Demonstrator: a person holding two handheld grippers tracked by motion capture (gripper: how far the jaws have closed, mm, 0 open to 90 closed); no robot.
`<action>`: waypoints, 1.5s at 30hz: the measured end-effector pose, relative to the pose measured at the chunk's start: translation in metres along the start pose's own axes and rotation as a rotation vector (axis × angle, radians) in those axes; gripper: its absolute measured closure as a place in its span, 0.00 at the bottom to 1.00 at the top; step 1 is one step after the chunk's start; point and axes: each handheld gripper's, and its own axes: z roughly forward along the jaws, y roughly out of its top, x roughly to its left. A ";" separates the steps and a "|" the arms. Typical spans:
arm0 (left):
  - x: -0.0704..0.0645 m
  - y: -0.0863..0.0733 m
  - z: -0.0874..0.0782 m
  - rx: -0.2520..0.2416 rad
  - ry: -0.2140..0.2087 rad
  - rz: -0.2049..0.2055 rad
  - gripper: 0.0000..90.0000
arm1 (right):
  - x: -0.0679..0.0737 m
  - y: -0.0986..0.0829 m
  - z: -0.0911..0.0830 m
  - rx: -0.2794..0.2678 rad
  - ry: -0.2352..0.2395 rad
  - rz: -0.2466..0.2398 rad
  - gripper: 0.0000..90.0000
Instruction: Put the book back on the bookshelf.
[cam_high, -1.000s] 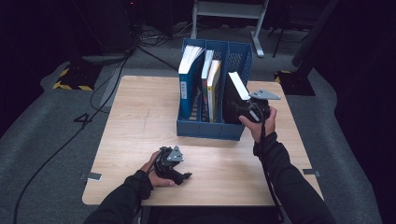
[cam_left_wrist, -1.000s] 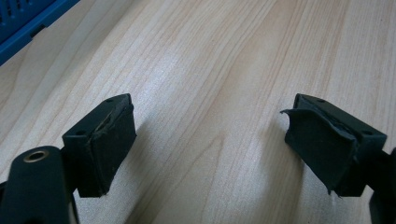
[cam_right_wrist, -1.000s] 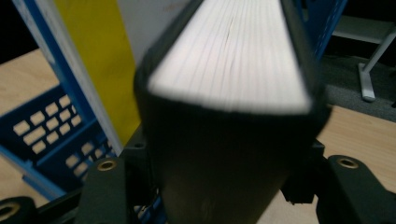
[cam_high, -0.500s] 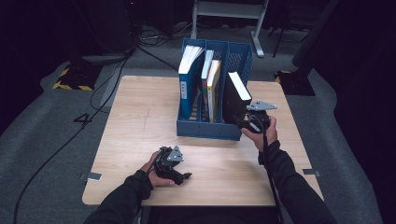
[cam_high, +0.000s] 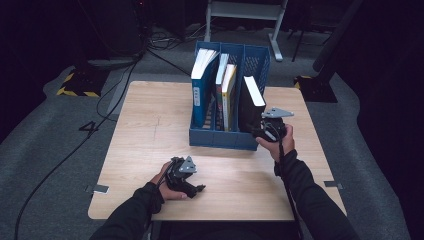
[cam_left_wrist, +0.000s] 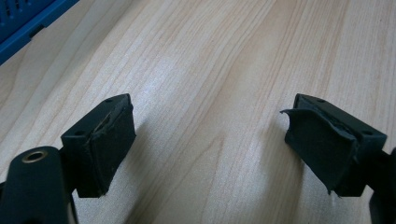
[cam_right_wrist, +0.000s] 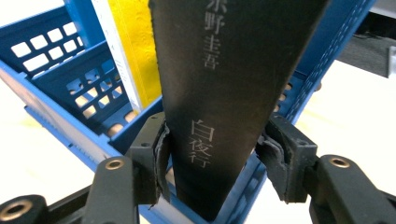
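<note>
A black book (cam_high: 248, 105) with white page edges stands in the right-hand slot of the blue file rack (cam_high: 215, 137). My right gripper (cam_high: 261, 131) is shut on its spine near the bottom; in the right gripper view the black book (cam_right_wrist: 224, 84) with pale lettering sits clamped between both pads (cam_right_wrist: 161, 161), lowered into the blue file rack (cam_right_wrist: 65, 88). My left gripper (cam_high: 192, 189) rests low near the table's front edge, held in a hand. In the left gripper view the left gripper (cam_left_wrist: 210, 149) stands open over bare wood with nothing between its pads (cam_left_wrist: 109, 140).
The rack also holds a blue-and-white book (cam_high: 202, 85), a white one (cam_high: 221, 85) and a yellow one (cam_high: 229, 92) in its left and middle slots. The wooden table (cam_high: 145, 130) has open surface left of the rack. Dark floor and cables (cam_high: 100, 100) surround it.
My right gripper has brought the black book leftward and down, from tilted at the rack's right edge to more upright inside the right slot. The left gripper has stayed put.
</note>
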 end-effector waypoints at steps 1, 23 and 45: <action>0.000 0.000 0.000 0.000 0.000 0.000 0.17 | 0.000 0.000 0.000 0.000 0.000 0.000 0.51; 0.000 0.000 0.000 -0.001 0.000 0.000 0.17 | 0.013 0.005 0.014 -0.045 -0.039 0.021 0.46; 0.000 0.000 0.000 -0.001 -0.003 0.002 0.17 | -0.014 0.024 0.042 -0.022 -0.101 0.087 0.53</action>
